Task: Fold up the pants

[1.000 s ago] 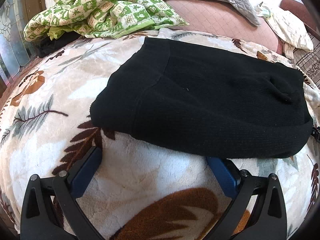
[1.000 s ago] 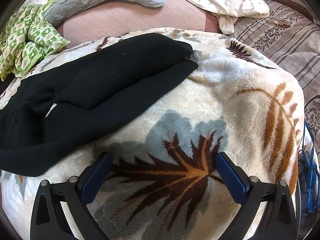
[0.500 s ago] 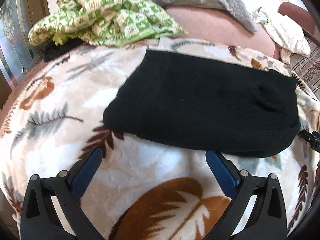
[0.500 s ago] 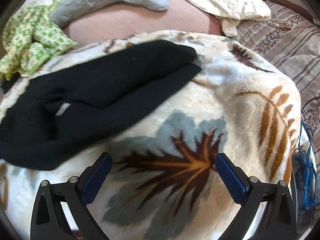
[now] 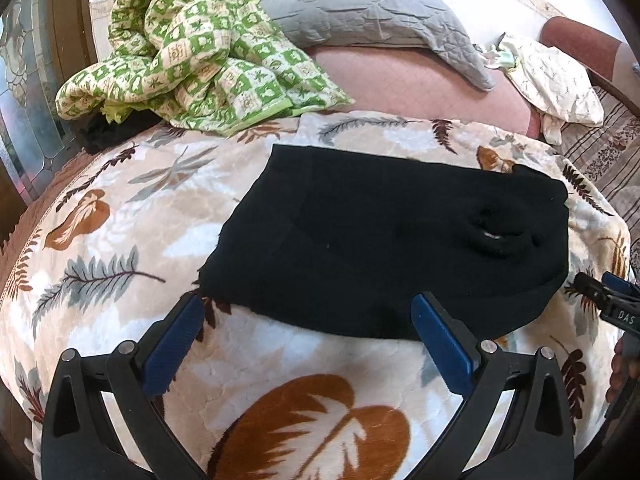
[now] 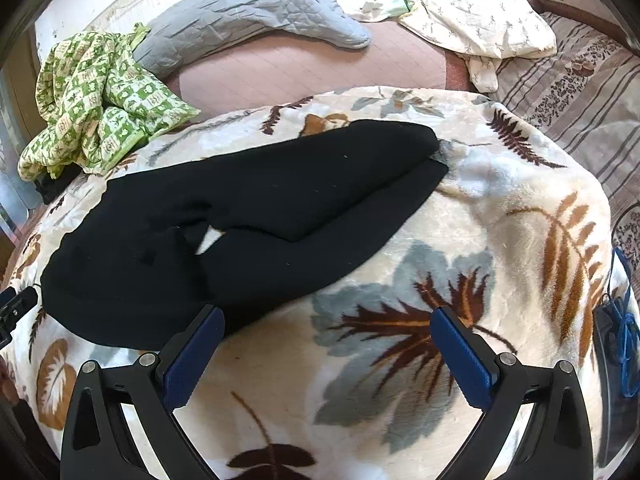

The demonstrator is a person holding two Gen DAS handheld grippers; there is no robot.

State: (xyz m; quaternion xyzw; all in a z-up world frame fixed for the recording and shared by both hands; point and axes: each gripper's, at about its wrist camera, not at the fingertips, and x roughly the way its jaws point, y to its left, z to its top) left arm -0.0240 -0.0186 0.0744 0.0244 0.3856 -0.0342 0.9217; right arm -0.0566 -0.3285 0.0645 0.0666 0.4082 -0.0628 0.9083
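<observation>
Black pants point(image 5: 384, 240) lie folded into a flat bundle on a leaf-patterned blanket point(image 5: 120, 240). In the right wrist view the pants point(image 6: 260, 216) show two layers, the upper one lying over the lower. My left gripper point(image 5: 308, 340) is open and empty, just short of the pants' near edge. My right gripper point(image 6: 328, 348) is open and empty, above the blanket point(image 6: 440, 300) beside the pants' near right edge. The right gripper's tip point(image 5: 608, 300) shows at the right edge of the left wrist view.
A green-and-white checked quilt point(image 5: 200, 52) is heaped at the back left. A grey pillow point(image 5: 372, 12) and a cream cloth point(image 5: 556, 84) lie behind on a pink sheet point(image 6: 300, 68). A striped bedspread point(image 6: 580, 92) lies to the right. A blue cord point(image 6: 624, 344) hangs at the blanket's right edge.
Both grippers have drawn back and up from the pants, so the bundle looks smaller and farther. The pants have not moved. Both grippers stay open.
</observation>
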